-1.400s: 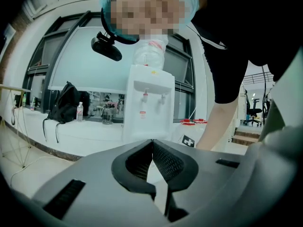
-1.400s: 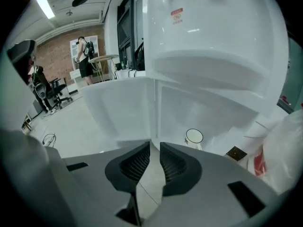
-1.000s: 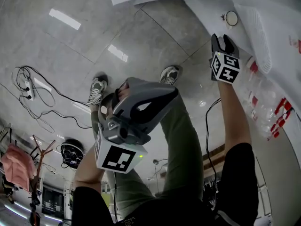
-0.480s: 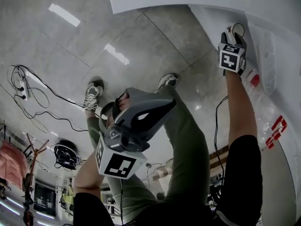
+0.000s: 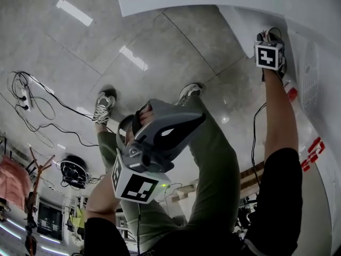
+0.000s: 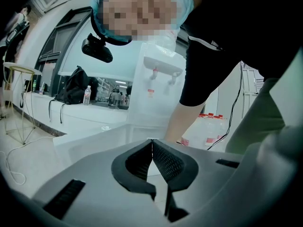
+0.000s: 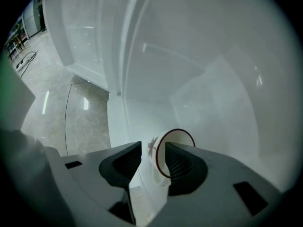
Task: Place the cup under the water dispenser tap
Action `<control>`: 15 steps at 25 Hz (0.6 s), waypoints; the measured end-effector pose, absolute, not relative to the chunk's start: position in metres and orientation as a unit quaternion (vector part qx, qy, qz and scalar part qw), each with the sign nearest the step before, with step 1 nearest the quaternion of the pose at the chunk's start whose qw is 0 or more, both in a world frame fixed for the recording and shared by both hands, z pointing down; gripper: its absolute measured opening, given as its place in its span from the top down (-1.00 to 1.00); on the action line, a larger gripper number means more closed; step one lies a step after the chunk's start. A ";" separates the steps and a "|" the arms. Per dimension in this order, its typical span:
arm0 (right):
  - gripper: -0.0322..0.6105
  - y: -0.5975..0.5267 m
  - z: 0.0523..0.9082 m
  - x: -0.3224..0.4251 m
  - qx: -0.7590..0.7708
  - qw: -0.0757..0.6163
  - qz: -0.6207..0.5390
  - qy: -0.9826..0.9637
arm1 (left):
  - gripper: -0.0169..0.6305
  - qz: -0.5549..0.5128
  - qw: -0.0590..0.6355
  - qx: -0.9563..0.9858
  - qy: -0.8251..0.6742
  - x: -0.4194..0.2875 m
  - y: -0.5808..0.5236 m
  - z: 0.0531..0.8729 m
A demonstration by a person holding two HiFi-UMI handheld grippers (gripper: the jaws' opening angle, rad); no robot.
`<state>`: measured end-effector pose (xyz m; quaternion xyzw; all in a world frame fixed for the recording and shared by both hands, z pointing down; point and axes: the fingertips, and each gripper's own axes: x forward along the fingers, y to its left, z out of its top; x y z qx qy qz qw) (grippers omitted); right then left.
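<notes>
A white paper cup (image 7: 176, 151) with a dark red rim and a reddish print lies against the white water dispenser (image 7: 199, 60), its mouth facing my right gripper view. My right gripper (image 7: 151, 148) is open; its jaws have just been opening. The cup's near wall stands between the pads with a gap on both sides. In the head view the right gripper (image 5: 270, 36) reaches down beside the dispenser (image 5: 314, 63) and hides the cup. My left gripper (image 5: 194, 116) hangs over my legs, shut and empty (image 6: 152, 140). The dispenser's two taps (image 6: 163, 74) show in the left gripper view.
Water bottles (image 5: 311, 151) with red caps stand by the dispenser. A power strip with looping cables (image 5: 24, 95) lies on the tiled floor at left. My shoes (image 5: 104, 103) are below. A black bag (image 6: 75, 86) sits on a distant counter.
My right gripper has moved further right toward the dispenser and rolled, and now covers the cup that showed beyond its tips. The left gripper has sunk a little.
</notes>
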<state>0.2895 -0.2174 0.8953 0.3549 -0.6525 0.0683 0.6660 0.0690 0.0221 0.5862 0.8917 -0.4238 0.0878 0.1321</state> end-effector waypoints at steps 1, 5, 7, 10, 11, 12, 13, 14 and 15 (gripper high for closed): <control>0.36 -0.217 0.896 0.292 0.353 0.669 0.068 -0.651 | 0.89 0.089 0.134 0.892 -0.423 0.069 0.023 0.587; 0.60 -0.216 0.896 0.290 0.330 0.681 0.044 -0.653 | 0.89 0.097 0.138 0.891 -0.421 0.067 0.027 0.590; 0.60 -0.218 0.897 0.289 0.329 0.679 0.048 -0.654 | 0.89 0.095 0.138 0.890 -0.425 0.066 0.027 0.592; 0.66 -0.212 0.900 0.294 0.326 0.690 0.073 -0.642 | 0.89 0.096 0.144 0.887 -0.428 0.064 0.028 0.595; 0.68 -0.209 0.900 0.295 0.318 0.696 0.074 -0.639 | 0.89 0.097 0.146 0.887 -0.427 0.063 0.028 0.594; 0.69 -0.206 0.899 0.294 0.308 0.701 0.071 -0.640 | 0.89 0.095 0.147 0.887 -0.427 0.063 0.028 0.594; 0.70 -0.203 0.897 0.291 0.300 0.703 0.070 -0.642 | 0.89 0.094 0.148 0.888 -0.425 0.062 0.027 0.592; 0.70 -0.197 0.896 0.289 0.296 0.702 0.075 -0.643 | 0.89 0.093 0.147 0.889 -0.423 0.061 0.027 0.590; 0.70 -0.192 0.895 0.286 0.295 0.700 0.081 -0.645 | 0.89 0.093 0.147 0.890 -0.421 0.060 0.027 0.588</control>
